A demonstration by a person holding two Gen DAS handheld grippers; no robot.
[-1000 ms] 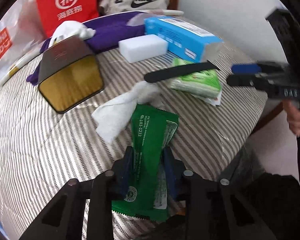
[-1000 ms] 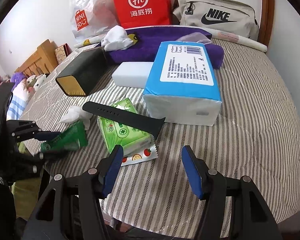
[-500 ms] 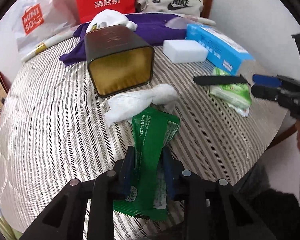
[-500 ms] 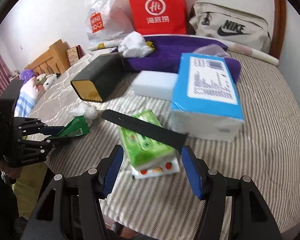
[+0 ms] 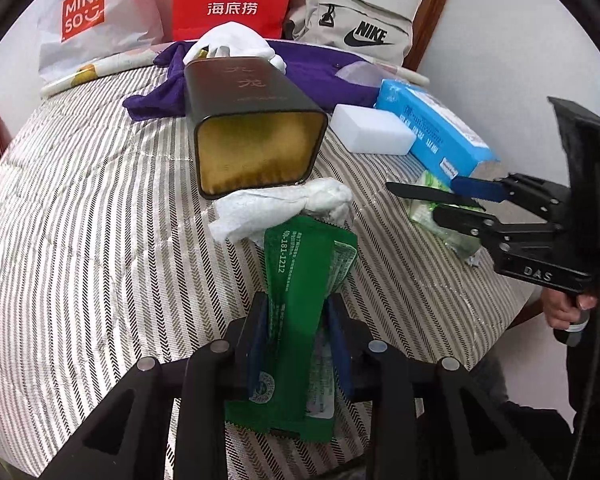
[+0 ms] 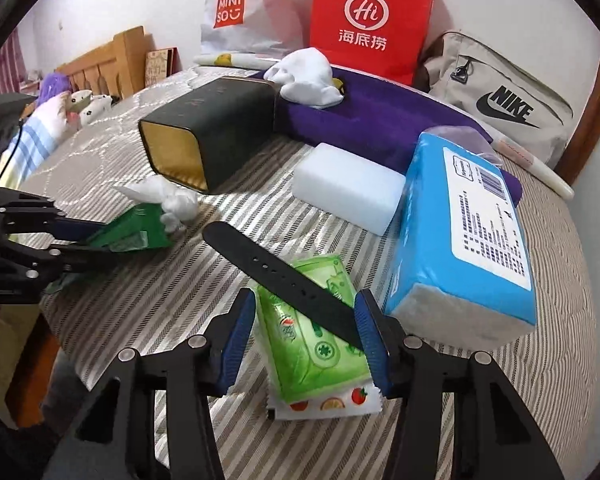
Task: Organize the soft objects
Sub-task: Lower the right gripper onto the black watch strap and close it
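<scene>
The bed (image 5: 80, 208) with its striped cover carries everything, and the dark tin box (image 5: 252, 120) lying on its side, open mouth towards us, is the thing to steer by. To the right of the box sit the blue tissue pack (image 6: 460, 240) and the white sponge block (image 6: 346, 192); just in front of the box's mouth lies a crumpled white tissue (image 5: 284, 208).

The left tongs (image 5: 300, 328) are clamped on the green sachet (image 5: 304, 280), whose far end touches that tissue. I would carry it level and straight at the mouth, lifting clear of the tissue so it is not dragged along.

The right tongs (image 6: 306, 332) stand wide around the green wipes pack (image 6: 316, 332), further right of the box, with a black strap (image 6: 280, 276) lying across it; close below the strap, or it may slide off.
</scene>
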